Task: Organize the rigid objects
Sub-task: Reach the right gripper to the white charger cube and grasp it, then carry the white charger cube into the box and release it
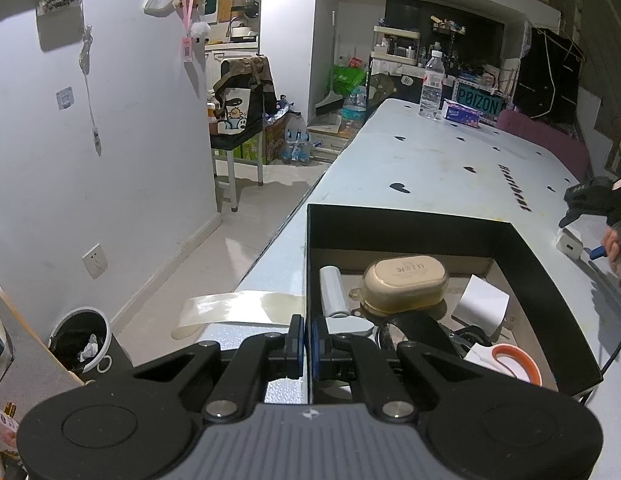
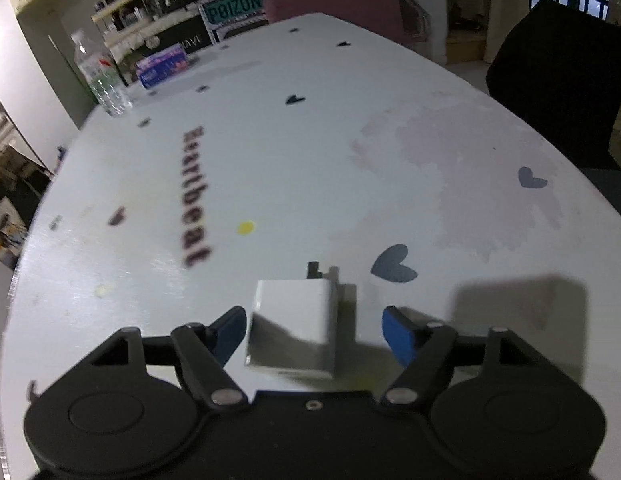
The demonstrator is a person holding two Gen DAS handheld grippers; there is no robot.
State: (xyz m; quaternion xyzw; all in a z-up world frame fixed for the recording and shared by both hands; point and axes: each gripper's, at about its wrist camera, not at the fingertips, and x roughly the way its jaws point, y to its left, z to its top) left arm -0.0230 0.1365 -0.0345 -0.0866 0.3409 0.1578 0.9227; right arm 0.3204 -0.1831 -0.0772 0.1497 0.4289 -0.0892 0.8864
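My left gripper is shut on the near left wall of a black box that stands on the white table. Inside the box lie a beige case, a white cylinder, a white card and an orange-rimmed roll. My right gripper is open, its blue fingertips on either side of a white charger plug that lies on the table. The charger and the right gripper also show at the right edge of the left wrist view.
A water bottle and a tissue pack stand at the table's far end, with a POIZON sign behind. A bin stands on the floor at left. A black chair stands right of the table.
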